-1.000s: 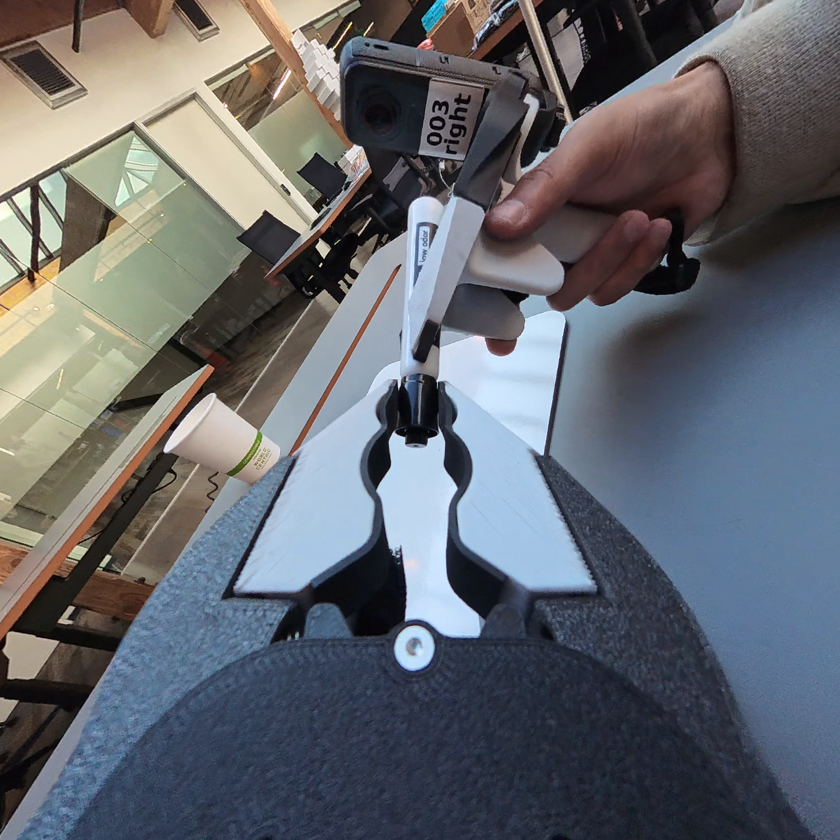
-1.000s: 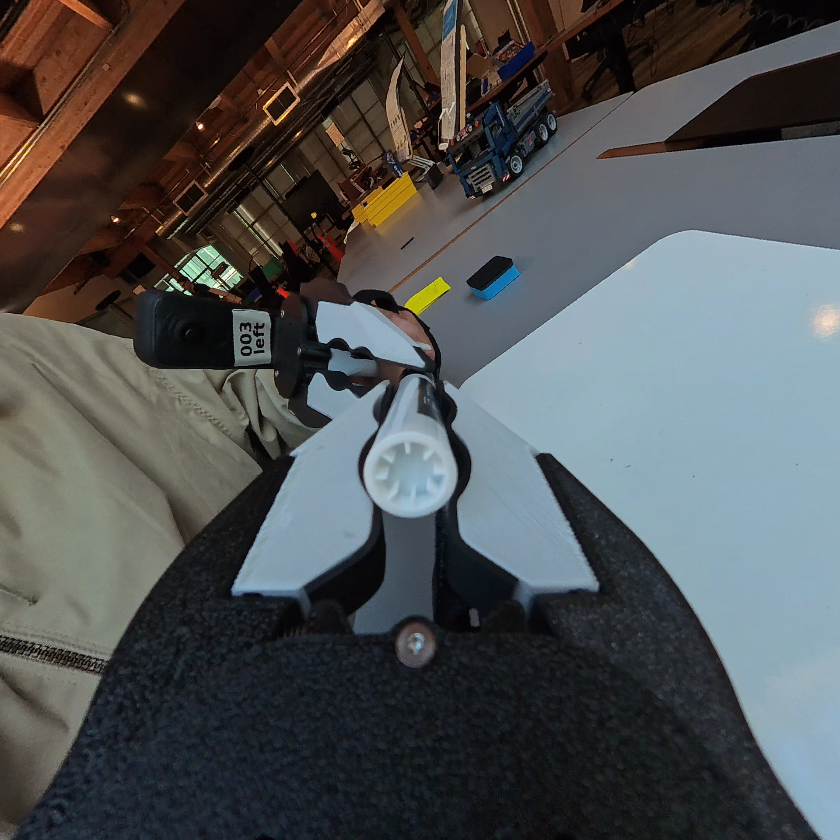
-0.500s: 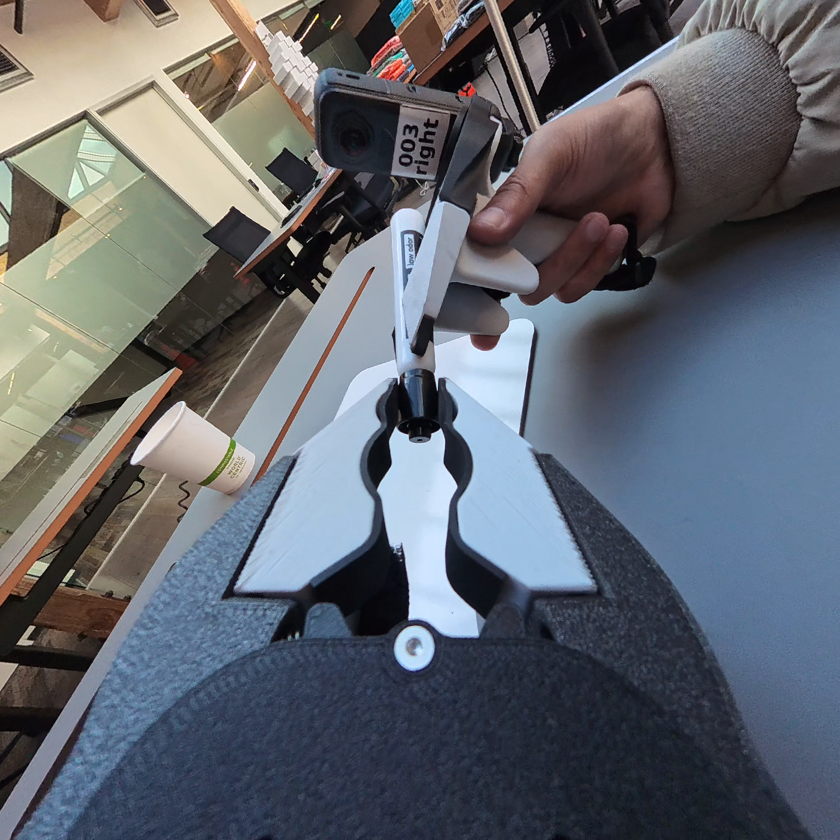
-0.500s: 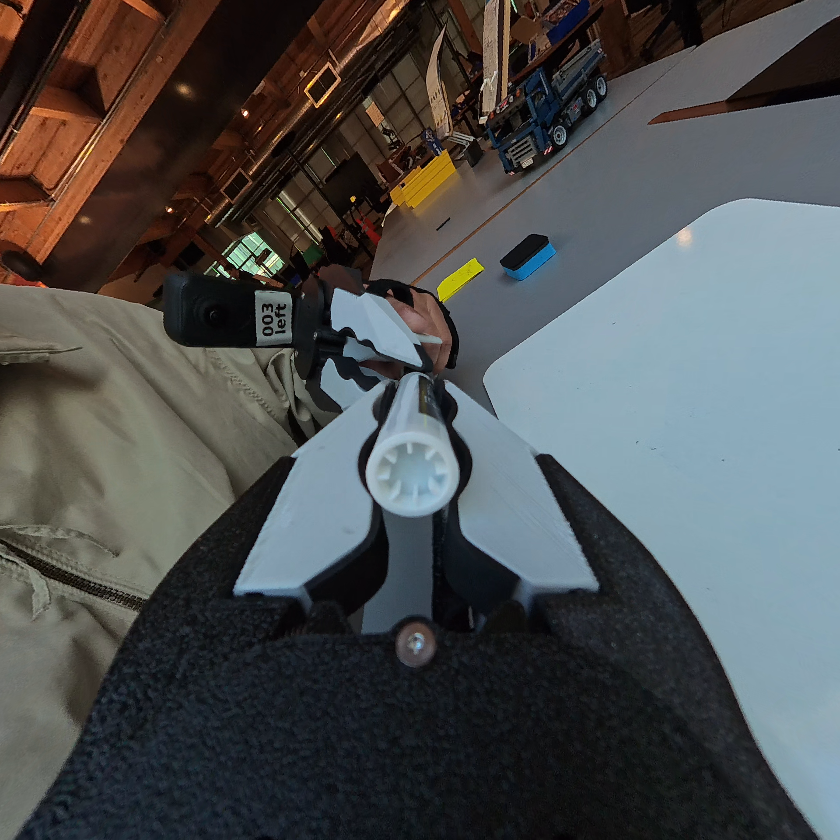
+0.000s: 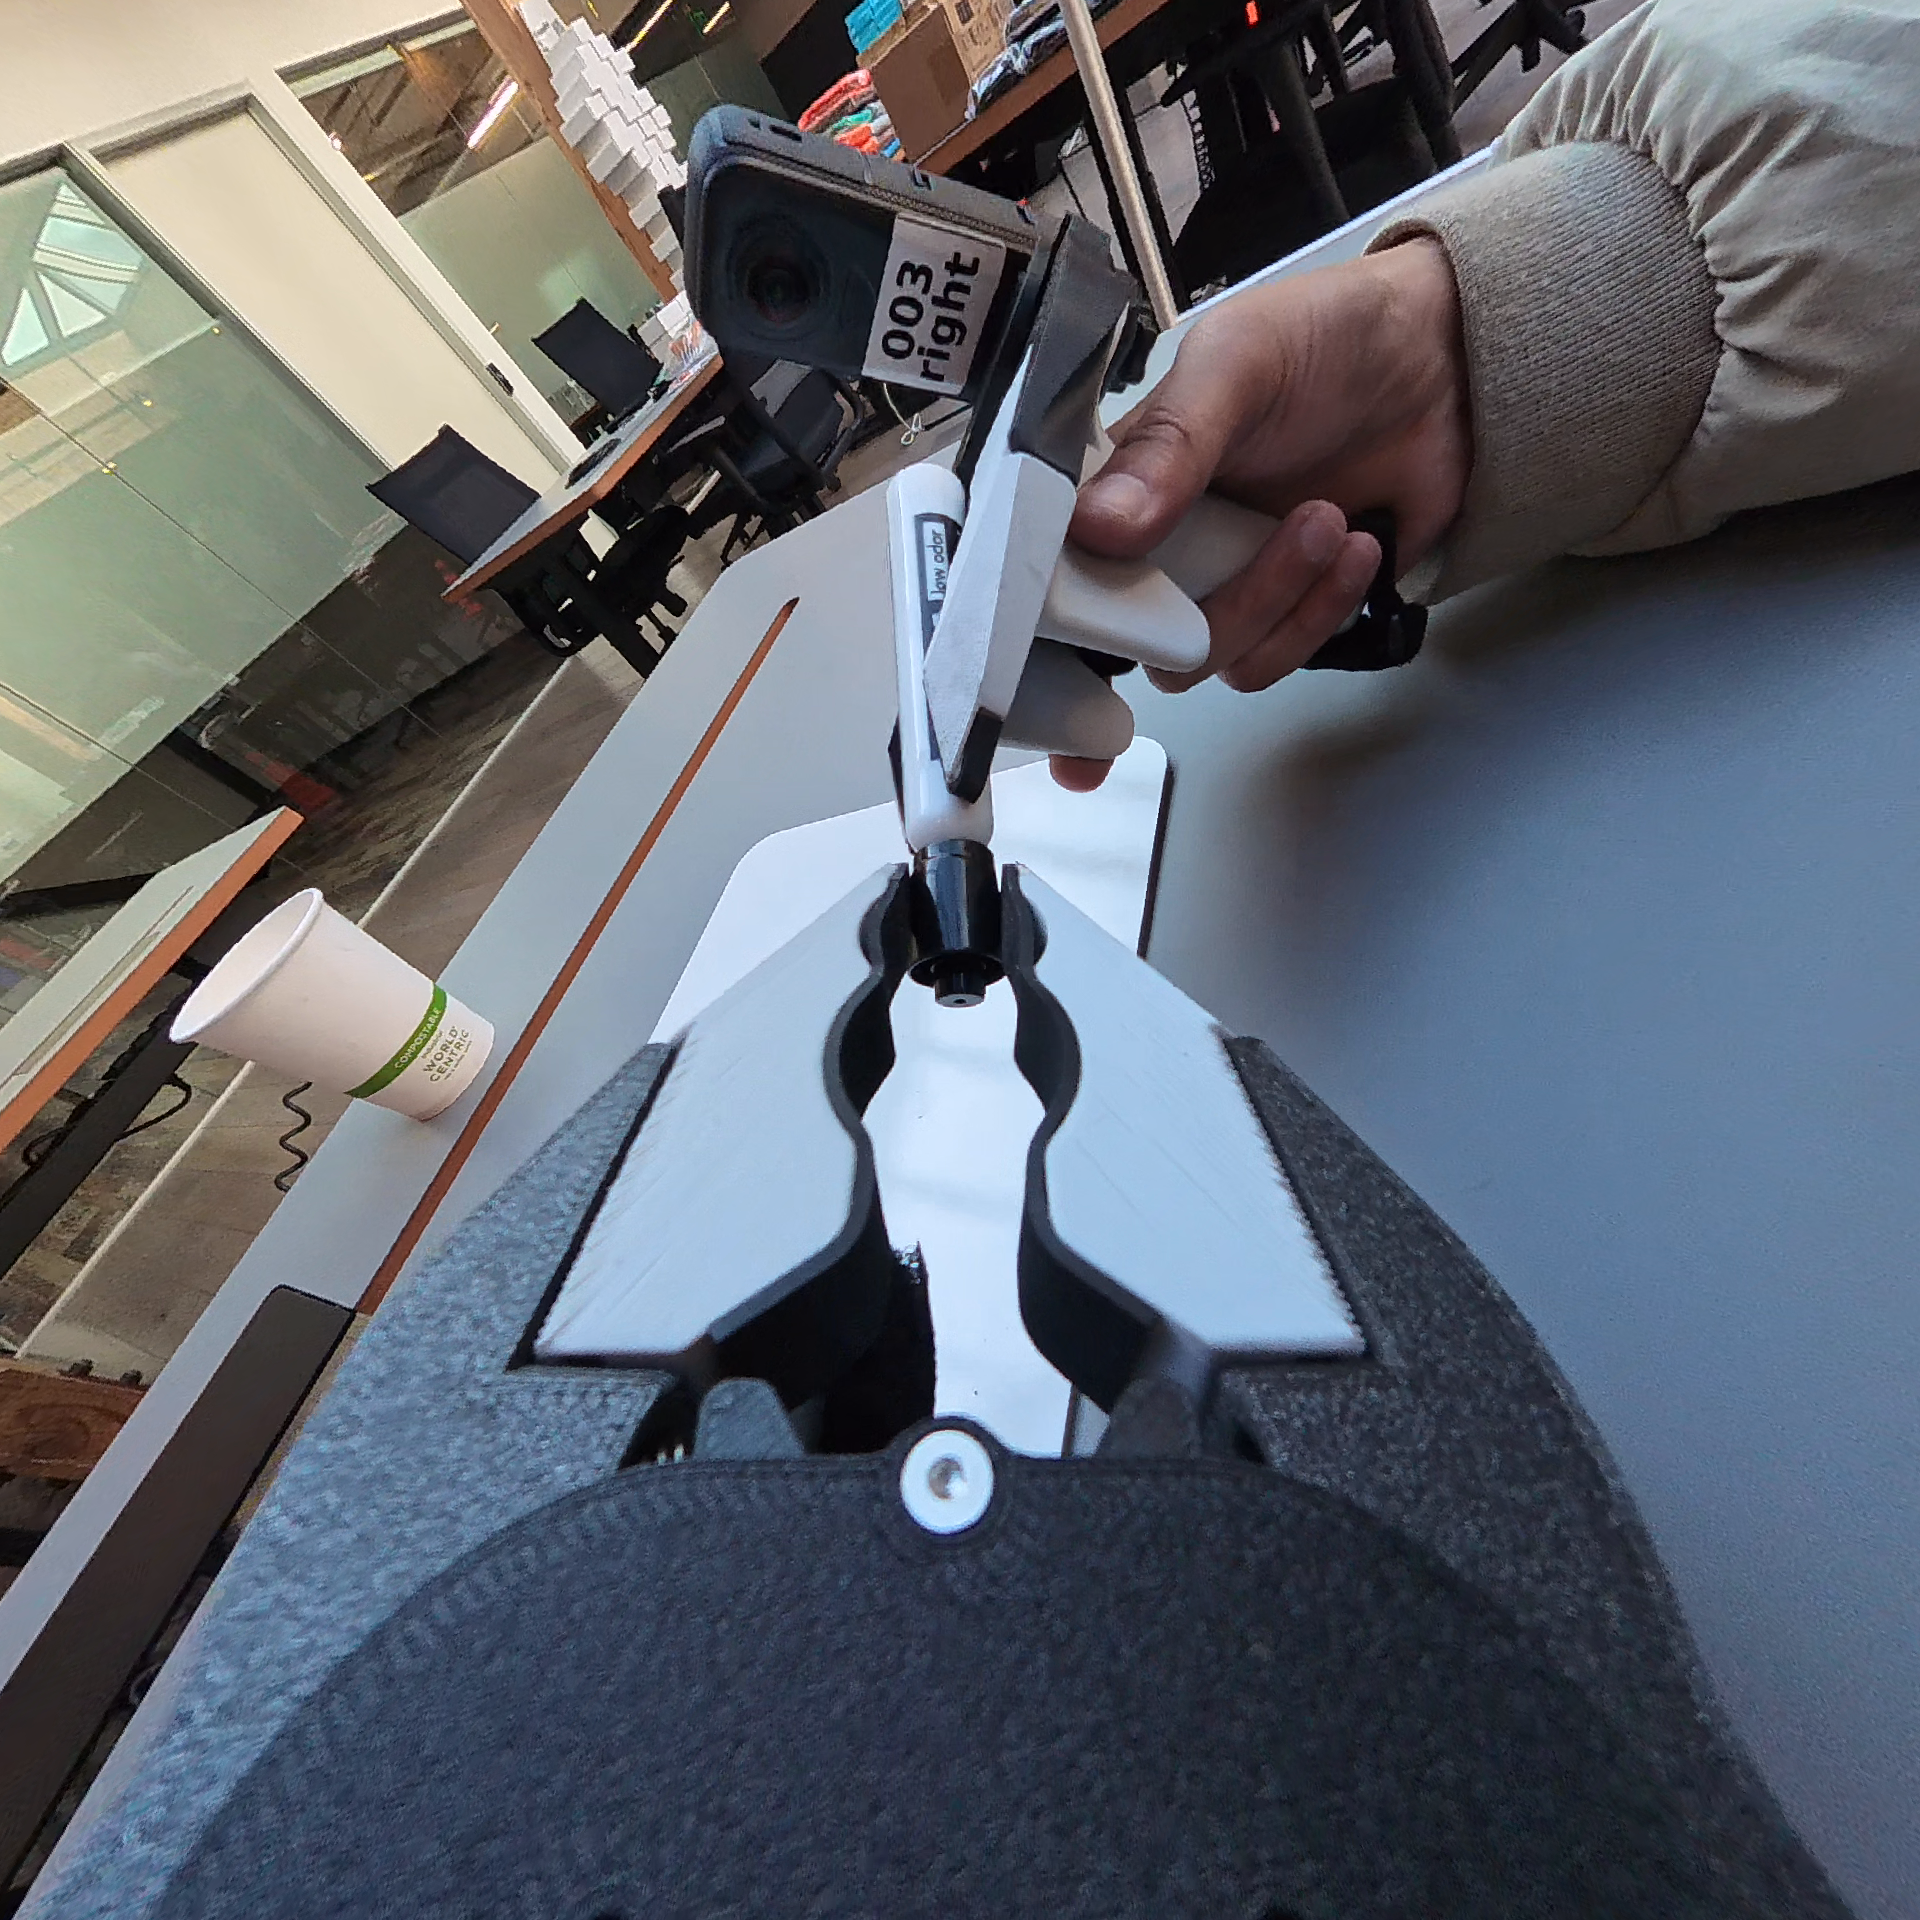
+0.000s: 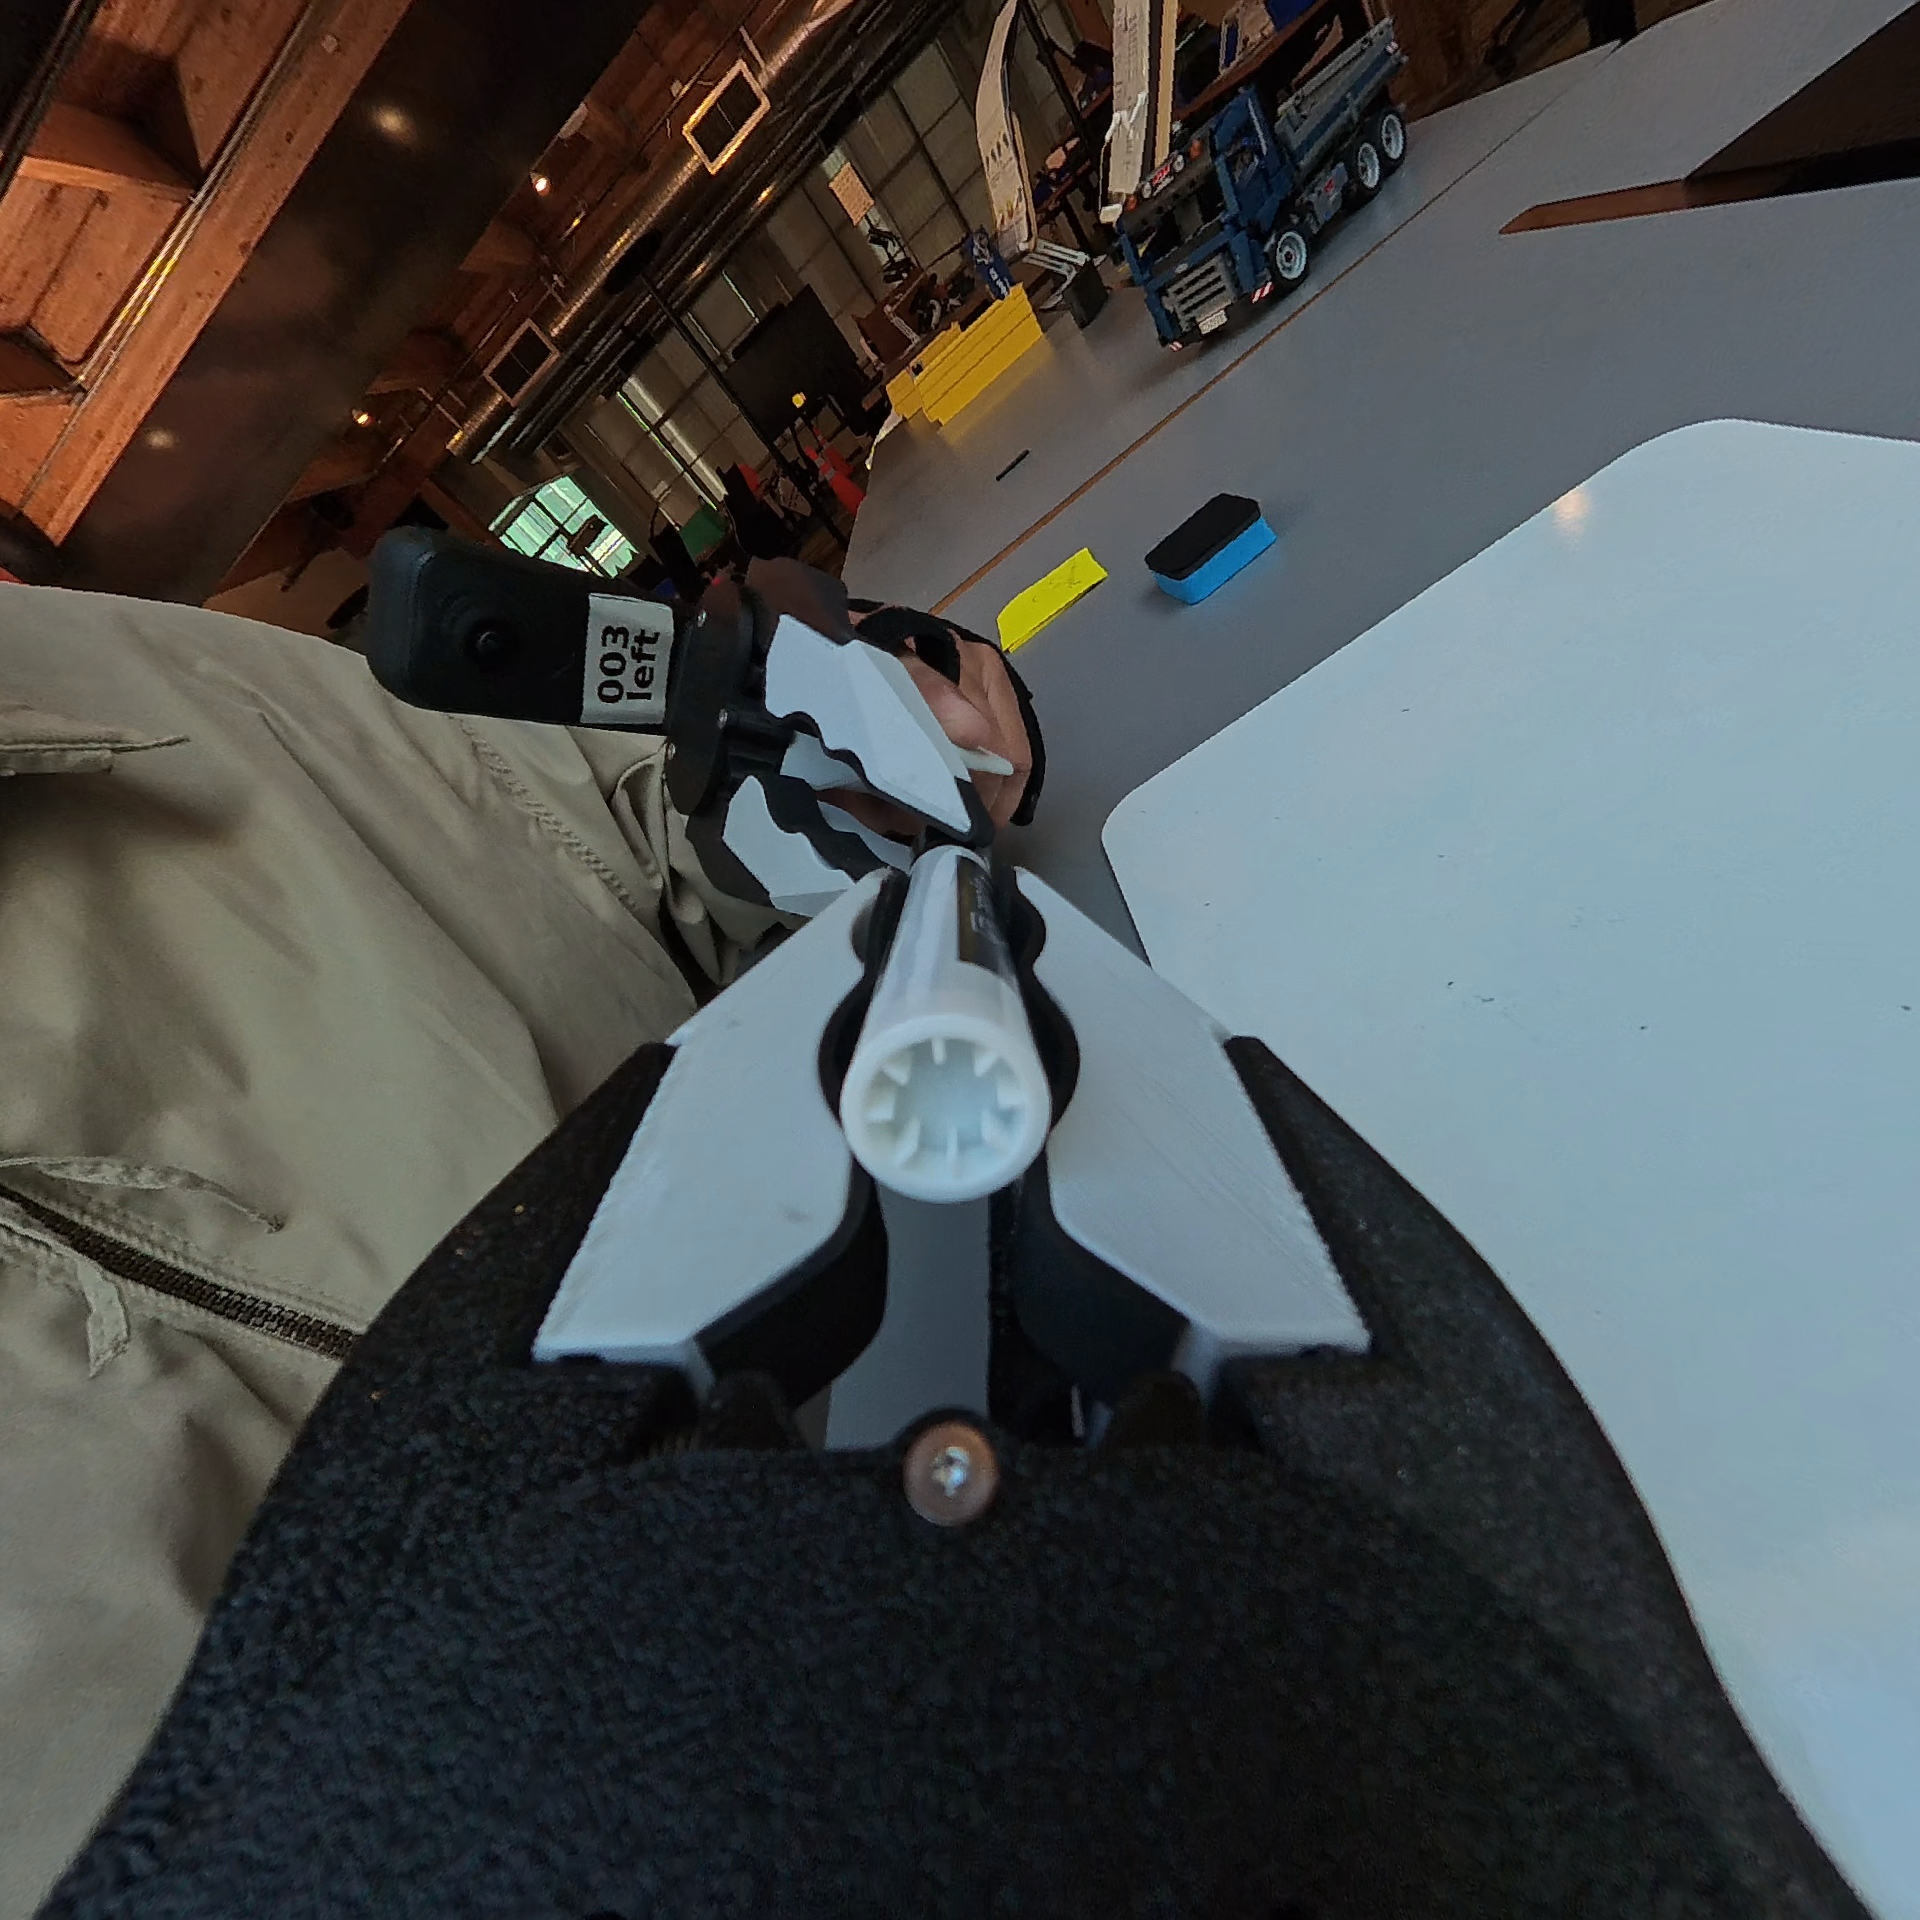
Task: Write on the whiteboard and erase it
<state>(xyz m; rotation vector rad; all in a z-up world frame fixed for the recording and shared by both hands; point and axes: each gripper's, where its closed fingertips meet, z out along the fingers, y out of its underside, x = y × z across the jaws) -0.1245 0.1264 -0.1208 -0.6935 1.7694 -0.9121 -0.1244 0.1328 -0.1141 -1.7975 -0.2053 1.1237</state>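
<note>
Left gripper [image 5: 956,904], white ridged fingers on a grainy black body, is clamped on the glossy black cap [image 5: 954,920] of a marker [image 5: 920,665]. Right gripper [image 6: 940,914] is clamped on the marker's smooth white barrel, ribbed hollow end toward its camera. Both are held above a glossy white board [image 6: 1558,883]. Left view alone shows a paper cup [image 5: 332,1023]; right view alone a blue eraser [image 6: 1210,549].

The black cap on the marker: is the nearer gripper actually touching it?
Touching. The left wrist view shows the left gripper shut on the black cap, both fingers against it.
</note>
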